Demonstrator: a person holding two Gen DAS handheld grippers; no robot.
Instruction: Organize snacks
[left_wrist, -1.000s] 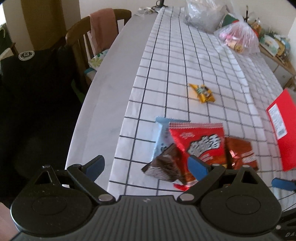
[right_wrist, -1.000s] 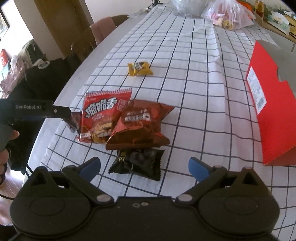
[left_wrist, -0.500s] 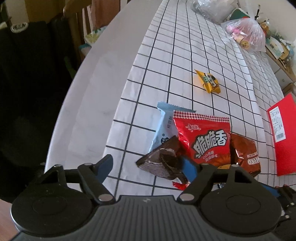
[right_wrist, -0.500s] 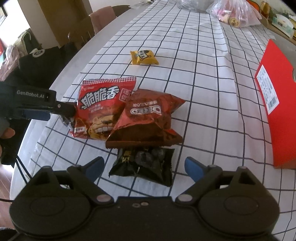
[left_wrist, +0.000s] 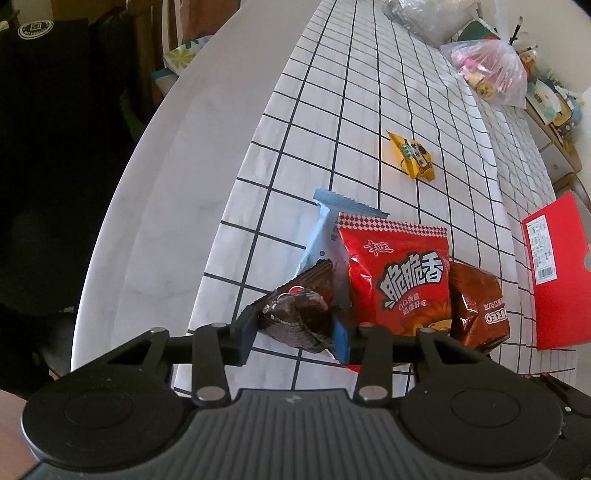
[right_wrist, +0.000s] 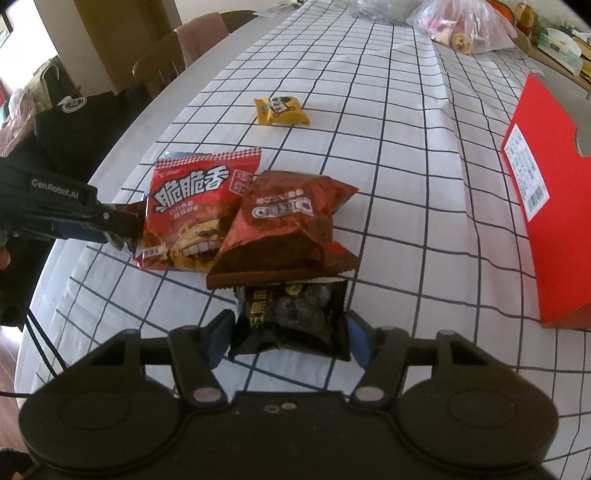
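My left gripper (left_wrist: 293, 338) is shut on a dark brown snack packet (left_wrist: 295, 314) at the left end of a pile of snacks. It lies against a light blue packet (left_wrist: 325, 236) and a red chip bag (left_wrist: 400, 277), with a brown Oreo bag (left_wrist: 478, 306) to the right. My right gripper (right_wrist: 290, 338) is shut on a black snack packet (right_wrist: 295, 317) that pokes out from under the Oreo bag (right_wrist: 288, 225). The red chip bag (right_wrist: 192, 206) lies left of it. The left gripper (right_wrist: 114, 221) shows at the pile's left. A small yellow packet (right_wrist: 282, 110) lies alone farther up.
A red box (right_wrist: 550, 206) lies at the right on the checked tablecloth (right_wrist: 406, 122). Plastic bags (right_wrist: 461, 26) sit at the far end. The table's bare left edge (left_wrist: 177, 192) drops off beside chairs (right_wrist: 173, 62) and dark clothing.
Both grippers moved forward and closed: the left onto the dark brown packet, the right onto the black packet. Both were open a second ago.
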